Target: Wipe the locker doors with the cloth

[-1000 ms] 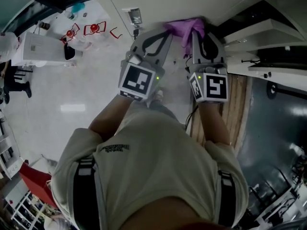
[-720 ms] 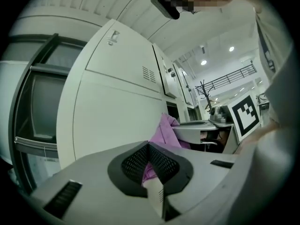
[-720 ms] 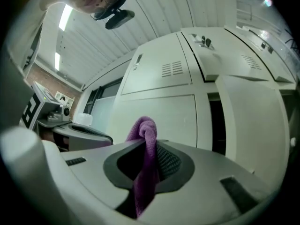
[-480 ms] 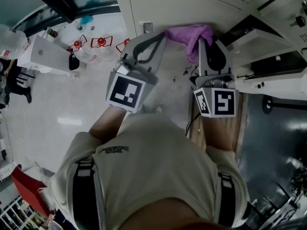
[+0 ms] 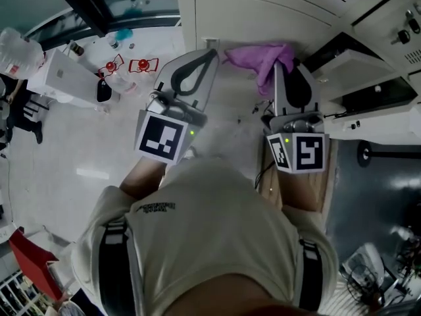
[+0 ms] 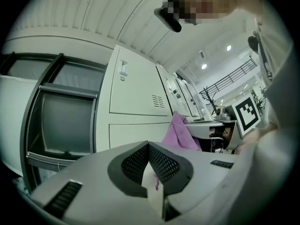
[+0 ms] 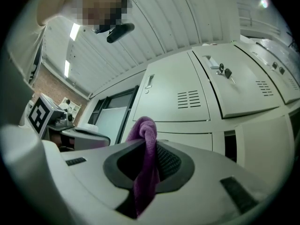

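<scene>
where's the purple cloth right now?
Head view, top centre: the purple cloth is clamped in the jaws of the right gripper, bunched by the white locker door, just right of the left gripper.

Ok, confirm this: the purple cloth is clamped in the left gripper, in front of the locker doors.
No. The purple cloth is clamped in the right gripper, in front of the locker doors; the right gripper view shows it between those jaws.
</scene>
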`<state>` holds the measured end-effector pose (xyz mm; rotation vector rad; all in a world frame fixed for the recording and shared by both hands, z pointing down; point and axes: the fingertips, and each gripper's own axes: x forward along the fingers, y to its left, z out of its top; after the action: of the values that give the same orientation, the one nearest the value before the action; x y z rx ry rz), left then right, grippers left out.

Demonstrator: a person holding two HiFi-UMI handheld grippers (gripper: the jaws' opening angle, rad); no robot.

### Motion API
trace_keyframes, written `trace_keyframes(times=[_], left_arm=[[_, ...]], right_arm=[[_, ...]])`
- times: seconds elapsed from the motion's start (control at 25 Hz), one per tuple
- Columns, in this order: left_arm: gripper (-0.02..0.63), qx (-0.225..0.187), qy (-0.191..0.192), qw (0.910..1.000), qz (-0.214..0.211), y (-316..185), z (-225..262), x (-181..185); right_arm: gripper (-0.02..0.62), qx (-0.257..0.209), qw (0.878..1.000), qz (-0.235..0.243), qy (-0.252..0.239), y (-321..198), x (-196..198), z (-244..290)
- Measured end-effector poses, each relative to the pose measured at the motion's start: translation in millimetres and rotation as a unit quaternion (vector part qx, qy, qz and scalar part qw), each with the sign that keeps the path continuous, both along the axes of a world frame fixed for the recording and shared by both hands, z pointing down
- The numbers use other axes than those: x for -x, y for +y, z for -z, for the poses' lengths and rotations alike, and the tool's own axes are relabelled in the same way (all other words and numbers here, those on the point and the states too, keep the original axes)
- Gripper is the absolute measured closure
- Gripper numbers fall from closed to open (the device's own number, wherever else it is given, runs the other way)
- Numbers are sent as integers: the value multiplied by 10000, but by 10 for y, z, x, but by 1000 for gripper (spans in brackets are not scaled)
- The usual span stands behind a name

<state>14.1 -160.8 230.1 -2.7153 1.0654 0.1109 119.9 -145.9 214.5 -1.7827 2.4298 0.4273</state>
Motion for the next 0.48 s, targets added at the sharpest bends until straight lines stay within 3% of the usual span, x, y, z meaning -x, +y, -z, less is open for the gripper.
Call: trace_keyframes(times=[0.48], left_arm=[[605,-36,4,10000,-27,118,-1,62]], right_arm=[[552,21,9999,9,148,141,72,16]])
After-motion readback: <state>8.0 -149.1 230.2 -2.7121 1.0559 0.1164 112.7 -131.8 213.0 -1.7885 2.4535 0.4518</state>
